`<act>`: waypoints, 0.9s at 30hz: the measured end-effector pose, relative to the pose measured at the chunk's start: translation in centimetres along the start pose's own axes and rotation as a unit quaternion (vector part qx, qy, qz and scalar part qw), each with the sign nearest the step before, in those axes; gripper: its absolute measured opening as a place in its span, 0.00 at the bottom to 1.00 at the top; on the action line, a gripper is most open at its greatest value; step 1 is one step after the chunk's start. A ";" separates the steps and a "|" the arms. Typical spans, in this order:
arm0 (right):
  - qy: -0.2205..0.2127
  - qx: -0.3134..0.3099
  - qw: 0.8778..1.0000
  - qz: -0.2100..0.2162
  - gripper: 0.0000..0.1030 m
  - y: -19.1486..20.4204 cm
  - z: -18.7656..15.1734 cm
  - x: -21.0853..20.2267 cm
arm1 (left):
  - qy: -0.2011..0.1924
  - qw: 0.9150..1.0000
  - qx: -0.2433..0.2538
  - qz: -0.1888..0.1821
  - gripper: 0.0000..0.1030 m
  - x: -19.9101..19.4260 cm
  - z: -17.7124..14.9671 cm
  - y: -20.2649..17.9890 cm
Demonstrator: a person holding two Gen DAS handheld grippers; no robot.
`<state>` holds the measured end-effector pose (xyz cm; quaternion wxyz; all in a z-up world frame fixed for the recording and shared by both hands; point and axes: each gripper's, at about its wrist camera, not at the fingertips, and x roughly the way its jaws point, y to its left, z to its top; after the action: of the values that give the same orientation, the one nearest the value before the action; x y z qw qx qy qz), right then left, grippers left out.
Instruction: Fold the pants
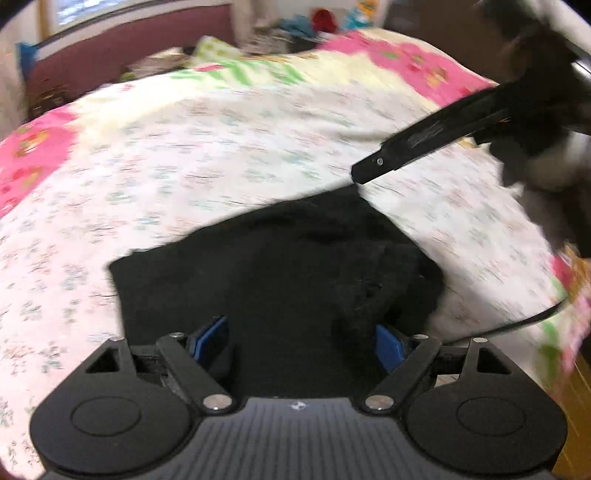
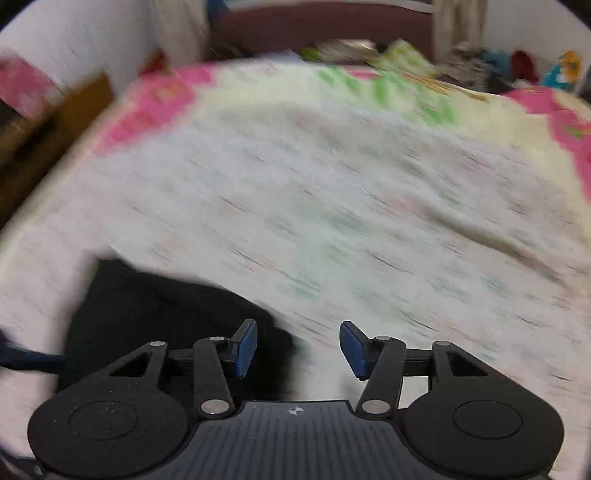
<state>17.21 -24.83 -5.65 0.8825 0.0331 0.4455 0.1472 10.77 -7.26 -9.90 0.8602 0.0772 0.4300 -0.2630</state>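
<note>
Left tool (image 1: 301, 341): nearest the lens in the left wrist view, at 6 o'clock; its two blue pads (image 1: 210, 338) stand far apart with nothing pressed between them. It hangs over the dark cloth, and no pad is seen touching it.
Right tool (image 2: 298, 349): at 6 o'clock in the right wrist view; blue pads (image 2: 246, 349) parted with a clear gap and nothing in it. The left pad sits over the edge of the dark cloth, the right pad over the sheet.
Right tool seen from the left: a black finger (image 1: 417, 147) reaches in from 2 o'clock, its tip just above the far corner of the cloth; whether it touches is unclear because of blur.
Pants (image 1: 273, 266): a black folded bundle lying flat on the bed, from the centre down to 6 o'clock in the left wrist view; in the right wrist view it lies at 8 o'clock (image 2: 155, 306). Neither tool holds it.
Bed (image 1: 192, 155): covered by a pale floral sheet with pink and green patches along its far edge, from 10 to 1 o'clock.
Headboard (image 2: 325, 27): dark maroon, at 12 o'clock beyond the sheet.
Clutter (image 2: 517, 66): colourful cloth items at 1 o'clock past the bed's far edge, too blurred to name.
Cable (image 1: 517, 325): thin and dark, at 4 o'clock across the sheet.
Sharpness: both views are smeared by motion.
</note>
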 end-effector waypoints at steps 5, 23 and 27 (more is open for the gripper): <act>0.082 -0.004 0.986 0.147 0.27 3.1 -1.3 4.8 | -0.002 0.998 -0.060 -0.017 0.89 1.9 -2.2 2.2; 0.120 -0.071 0.977 0.159 0.36 4.9 5.9 8.4 | -0.030 0.998 -0.060 -0.012 0.87 -1.7 -3.5 7.0; 0.203 -0.035 0.946 0.252 0.37 7.4 7.2 16.7 | -0.010 0.996 -0.091 0.024 0.87 1.6 -4.3 9.0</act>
<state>30.57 -12.45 -12.89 0.7081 0.0826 0.5868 0.3839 13.19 1.34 -14.65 0.8743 0.0063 0.4411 -0.2027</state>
